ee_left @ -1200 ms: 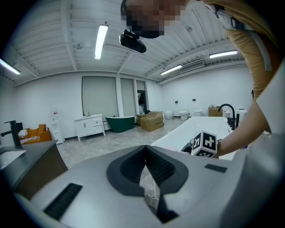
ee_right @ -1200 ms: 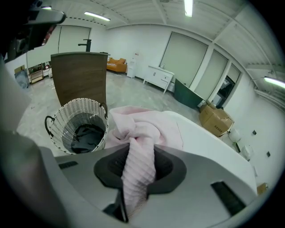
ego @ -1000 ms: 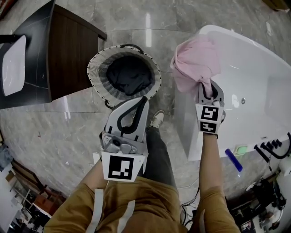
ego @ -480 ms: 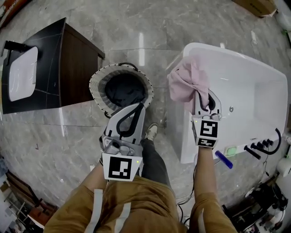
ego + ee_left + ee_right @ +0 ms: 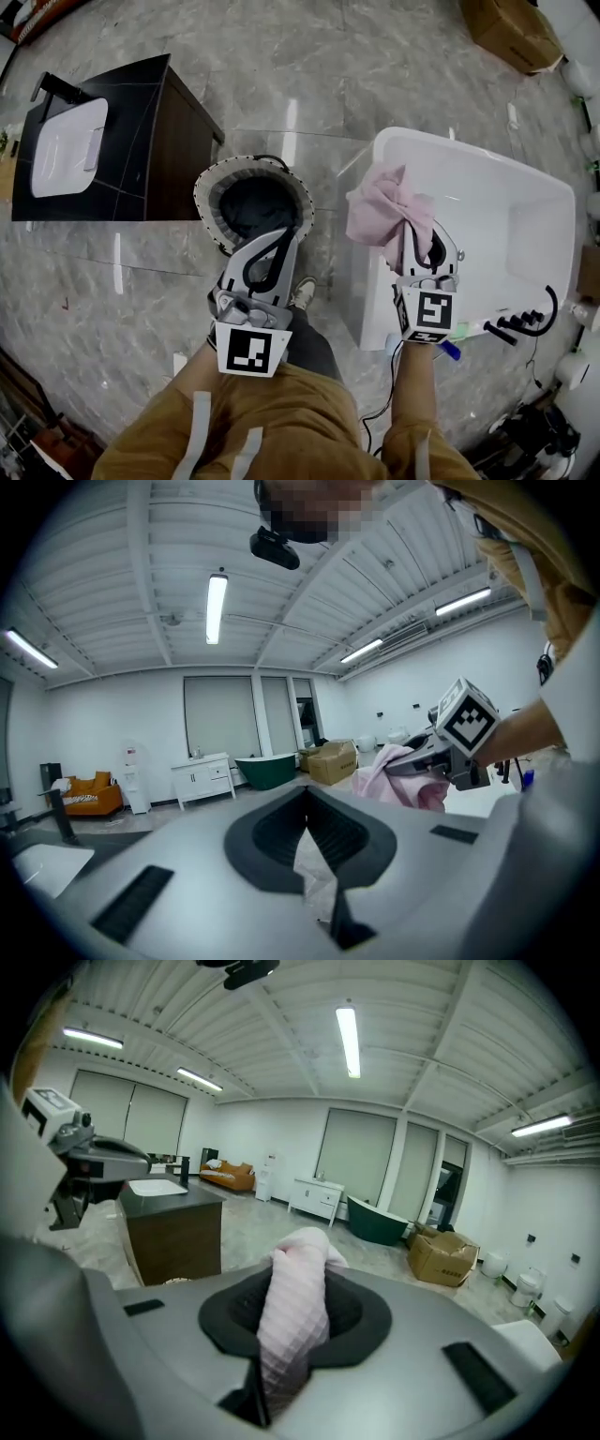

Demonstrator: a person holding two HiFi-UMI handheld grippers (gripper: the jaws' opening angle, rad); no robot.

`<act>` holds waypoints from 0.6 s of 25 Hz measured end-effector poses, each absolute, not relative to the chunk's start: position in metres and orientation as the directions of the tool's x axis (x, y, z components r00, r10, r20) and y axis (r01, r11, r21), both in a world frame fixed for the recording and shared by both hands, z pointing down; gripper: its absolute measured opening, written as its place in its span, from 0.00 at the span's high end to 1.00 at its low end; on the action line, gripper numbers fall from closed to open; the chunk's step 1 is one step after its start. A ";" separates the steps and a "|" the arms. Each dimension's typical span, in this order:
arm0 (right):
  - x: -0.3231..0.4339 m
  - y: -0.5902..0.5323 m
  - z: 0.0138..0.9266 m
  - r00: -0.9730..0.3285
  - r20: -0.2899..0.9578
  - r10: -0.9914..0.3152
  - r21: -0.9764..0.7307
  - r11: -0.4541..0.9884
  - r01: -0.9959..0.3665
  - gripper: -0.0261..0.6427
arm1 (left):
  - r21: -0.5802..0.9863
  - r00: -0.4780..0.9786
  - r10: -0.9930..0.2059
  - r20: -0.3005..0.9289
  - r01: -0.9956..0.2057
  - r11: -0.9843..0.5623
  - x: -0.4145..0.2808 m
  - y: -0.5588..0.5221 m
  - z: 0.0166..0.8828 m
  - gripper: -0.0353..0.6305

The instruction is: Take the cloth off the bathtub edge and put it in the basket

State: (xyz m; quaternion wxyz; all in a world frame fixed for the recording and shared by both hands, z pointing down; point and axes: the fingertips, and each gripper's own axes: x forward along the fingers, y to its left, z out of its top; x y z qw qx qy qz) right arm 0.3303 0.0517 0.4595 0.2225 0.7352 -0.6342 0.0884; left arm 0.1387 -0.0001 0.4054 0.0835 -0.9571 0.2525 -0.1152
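Observation:
A pink cloth [image 5: 386, 214] hangs bunched from my right gripper [image 5: 419, 234], which is shut on it above the near left corner of the white bathtub [image 5: 497, 202]. In the right gripper view the cloth [image 5: 292, 1326] runs up between the jaws of the right gripper [image 5: 298, 1283]. The round woven basket [image 5: 211, 192], with something dark inside, stands on the floor left of the tub. My left gripper [image 5: 292, 225] is shut and holds nothing, its tips over the basket's near rim. From the left gripper view, the left gripper [image 5: 305, 799] has the cloth [image 5: 398, 782] to its right.
A dark cabinet [image 5: 164, 141] with a white basin [image 5: 67, 148] stands left of the basket. A black tap set [image 5: 525, 319] sits on the tub's near end. A cardboard box [image 5: 511, 33] lies far right. The person's shoe [image 5: 302, 292] is near the basket.
Both grippers have risen. The pink cloth has come up off the bathtub's edge with the right gripper and now hangs free of it. The left gripper stays shut.

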 end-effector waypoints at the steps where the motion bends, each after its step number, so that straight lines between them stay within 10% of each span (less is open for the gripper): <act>1: 0.325 0.051 0.448 0.170 0.397 -0.902 0.214 -0.089 -0.973 0.84 | -0.217 0.845 -0.507 0.171 -0.470 -0.856 0.136 0.000 0.403 0.94; 15: 0.267 0.032 0.334 0.087 0.228 -0.970 0.184 -0.045 -0.982 0.83 | -0.220 0.792 -0.594 0.143 -0.559 -0.799 0.075 -0.015 0.385 0.94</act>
